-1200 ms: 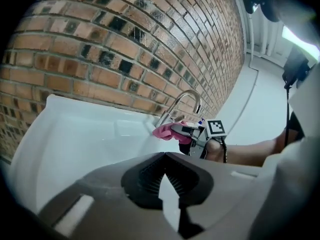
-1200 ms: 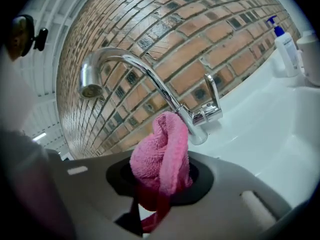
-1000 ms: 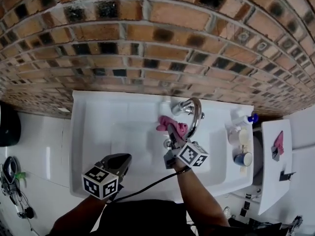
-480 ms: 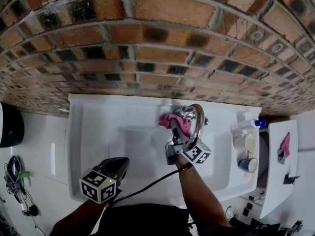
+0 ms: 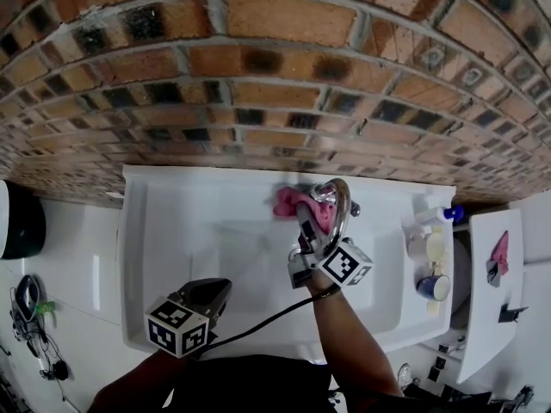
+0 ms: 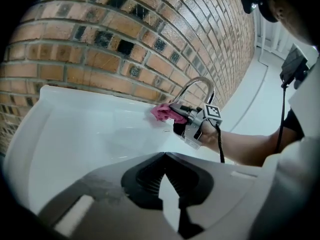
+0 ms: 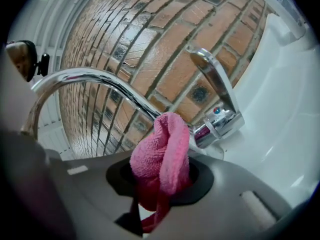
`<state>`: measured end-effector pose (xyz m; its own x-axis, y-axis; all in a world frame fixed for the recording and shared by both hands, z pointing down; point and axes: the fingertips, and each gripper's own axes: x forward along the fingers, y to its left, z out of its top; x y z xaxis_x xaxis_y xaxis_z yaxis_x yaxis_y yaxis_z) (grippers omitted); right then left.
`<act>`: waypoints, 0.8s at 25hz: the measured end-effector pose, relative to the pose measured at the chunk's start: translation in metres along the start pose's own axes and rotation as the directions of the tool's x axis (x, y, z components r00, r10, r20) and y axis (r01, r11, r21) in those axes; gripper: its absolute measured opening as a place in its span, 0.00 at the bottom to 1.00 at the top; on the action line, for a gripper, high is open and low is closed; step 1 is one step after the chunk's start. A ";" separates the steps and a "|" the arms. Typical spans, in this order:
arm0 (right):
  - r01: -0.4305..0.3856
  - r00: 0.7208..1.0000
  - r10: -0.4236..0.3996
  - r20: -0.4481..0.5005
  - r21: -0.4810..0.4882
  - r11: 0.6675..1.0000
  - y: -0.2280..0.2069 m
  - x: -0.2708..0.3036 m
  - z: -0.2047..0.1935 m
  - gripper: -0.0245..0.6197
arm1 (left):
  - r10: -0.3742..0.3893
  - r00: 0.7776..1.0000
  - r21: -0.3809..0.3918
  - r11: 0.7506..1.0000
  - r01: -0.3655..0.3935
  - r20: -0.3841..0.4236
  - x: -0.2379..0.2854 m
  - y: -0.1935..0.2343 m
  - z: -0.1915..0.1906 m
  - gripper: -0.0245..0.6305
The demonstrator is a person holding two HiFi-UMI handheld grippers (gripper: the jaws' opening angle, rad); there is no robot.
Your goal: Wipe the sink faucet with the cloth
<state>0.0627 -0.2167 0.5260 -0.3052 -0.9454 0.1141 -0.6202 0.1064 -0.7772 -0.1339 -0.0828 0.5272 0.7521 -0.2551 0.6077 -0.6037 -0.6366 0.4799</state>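
My left gripper [image 5: 212,292] hangs low over the white sink [image 5: 172,222], jaws pressed together on nothing. Ahead, my right gripper [image 7: 160,184] pinches the pink cloth [image 7: 162,151] at the foot of the faucet [image 7: 100,84]. There's a red-and-blue mark [image 7: 216,110] on the faucet's body and a brick wall [image 5: 258,76] behind.

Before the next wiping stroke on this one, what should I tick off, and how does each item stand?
1. Cloth clamped in right gripper: ok, bunched between its jaws.
2. Cloth pressed on the faucet: cannot tell. It sits at the lower spout, but contact is not clear.
3. Lever handle out of the cloth's way: ok, it stands apart to the right.
4. Left gripper clear of the faucet: ok, it is shut, empty and at the near side of the sink.
5. Cups and bottle out of the way: ok, both are off on the right ledge.
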 end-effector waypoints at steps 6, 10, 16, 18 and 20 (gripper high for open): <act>-0.038 0.999 0.038 0.037 0.010 0.999 0.016 -0.010 0.014 0.21 | 0.011 1.000 0.010 1.000 -0.011 0.015 -0.012 -0.010 -0.003 0.05; -0.046 0.996 0.045 0.076 0.004 0.999 0.021 -0.025 0.029 0.21 | 0.021 0.999 0.020 1.000 -0.021 0.040 -0.022 -0.016 -0.003 0.05; 0.008 0.995 -0.005 0.103 -0.032 0.999 0.023 -0.074 0.043 0.21 | 0.002 0.997 0.033 0.999 -0.005 0.082 -0.035 -0.032 -0.005 0.05; 0.040 0.993 -0.034 0.111 -0.052 0.998 0.025 -0.095 0.047 0.21 | -0.018 0.995 0.047 0.999 0.013 0.100 -0.039 -0.040 -0.004 0.05; 0.050 0.992 -0.042 0.120 -0.071 0.996 0.033 -0.118 0.050 0.21 | -0.042 0.993 0.063 0.997 0.035 0.111 -0.042 -0.049 -0.005 0.05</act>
<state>0.1146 -0.1175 0.4562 -0.1904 -0.9791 0.0713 -0.6844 0.0803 -0.7246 -0.1374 -0.0375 0.4819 0.8016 -0.3070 0.5130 -0.5588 -0.6897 0.4604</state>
